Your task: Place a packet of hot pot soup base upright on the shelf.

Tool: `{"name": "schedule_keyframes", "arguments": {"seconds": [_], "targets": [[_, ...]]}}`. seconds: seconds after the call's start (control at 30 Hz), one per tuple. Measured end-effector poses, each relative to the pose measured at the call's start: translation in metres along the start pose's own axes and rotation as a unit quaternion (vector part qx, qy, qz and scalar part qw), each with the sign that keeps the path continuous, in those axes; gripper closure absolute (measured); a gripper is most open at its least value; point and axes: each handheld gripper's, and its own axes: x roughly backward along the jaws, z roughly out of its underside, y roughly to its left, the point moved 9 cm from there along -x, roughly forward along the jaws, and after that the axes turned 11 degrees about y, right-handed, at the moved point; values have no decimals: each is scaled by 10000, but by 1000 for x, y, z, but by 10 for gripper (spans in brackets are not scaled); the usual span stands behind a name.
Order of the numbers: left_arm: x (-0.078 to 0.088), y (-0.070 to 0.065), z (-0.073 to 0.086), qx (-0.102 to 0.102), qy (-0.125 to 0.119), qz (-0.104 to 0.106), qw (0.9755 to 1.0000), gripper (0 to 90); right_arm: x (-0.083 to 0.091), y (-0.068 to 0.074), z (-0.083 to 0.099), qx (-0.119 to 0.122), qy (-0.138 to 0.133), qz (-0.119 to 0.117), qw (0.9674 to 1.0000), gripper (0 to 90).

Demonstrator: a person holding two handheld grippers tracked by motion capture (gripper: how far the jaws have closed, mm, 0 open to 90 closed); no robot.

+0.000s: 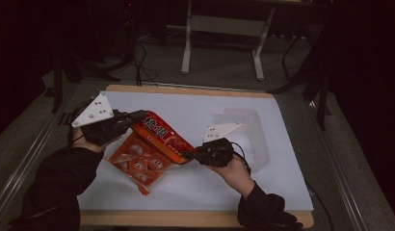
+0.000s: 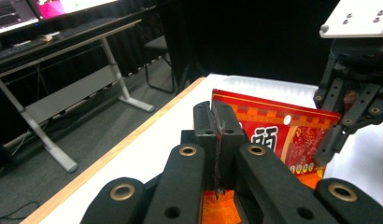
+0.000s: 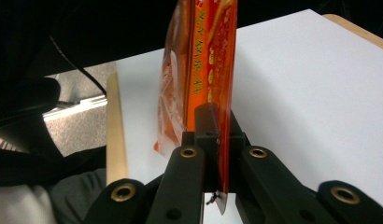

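An orange and red snack bag (image 1: 152, 144) with white pieces showing through its front hangs tilted over the white table top (image 1: 195, 187), held between both grippers. My left gripper (image 1: 138, 117) is shut on the bag's upper left corner; in the left gripper view its jaws pinch the bag's red top edge (image 2: 269, 121), gripper (image 2: 219, 122). My right gripper (image 1: 188, 155) is shut on the bag's right end. In the right gripper view the bag (image 3: 203, 60) stands edge-on between the closed jaws, gripper (image 3: 219, 120). The other gripper (image 2: 353, 88) shows at the right of the left gripper view.
A clear plastic container (image 1: 246, 134) lies on the table behind my right hand. The table has a wooden rim (image 1: 186, 89). Beyond it stand a white frame table's legs (image 1: 219, 43) and dark chair bases on grey carpet. Cables trail on the floor.
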Motion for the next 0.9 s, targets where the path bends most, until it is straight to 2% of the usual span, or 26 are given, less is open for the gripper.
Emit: {"name": "schedule_keyframes", "arguments": {"seconds": [0.1, 0.3, 0.4, 0.47, 0.57, 0.7, 0.77, 0.83, 0.9], "targets": [[5, 1, -1, 28, -50, 30, 10000, 900, 6, 8, -7, 77, 94, -45, 9999, 900], [11, 1, -2, 29, -181, 122, 9998, 900, 21, 16, -17, 41, 166, -58, 9998, 900], [13, 1, -3, 65, -264, 205, 9994, 900, 28, 17, -20, 116, 228, 54, 9997, 900], [15, 1, -6, 68, -328, 248, 9991, 900, 38, 15, -25, 228, 292, 282, 9989, 900], [15, -1, -9, 48, -405, 271, 9988, 900, 51, 11, -30, 248, 348, 424, 9982, 900], [13, -3, -13, 59, -547, 419, 9976, 900, 69, 5, -35, 322, 384, 599, 9969, 900], [12, -4, -14, 65, -603, 450, 9971, 897, 78, 4, -38, 263, 346, 567, 9974, 900], [10, -5, -18, 144, -808, 575, 9950, 835, 85, 3, -41, 282, 357, 593, 9972, 900], [11, -7, -21, 144, -1023, 683, 9923, 676, 91, 4, -44, 266, 344, 534, 9976, 900]]}}
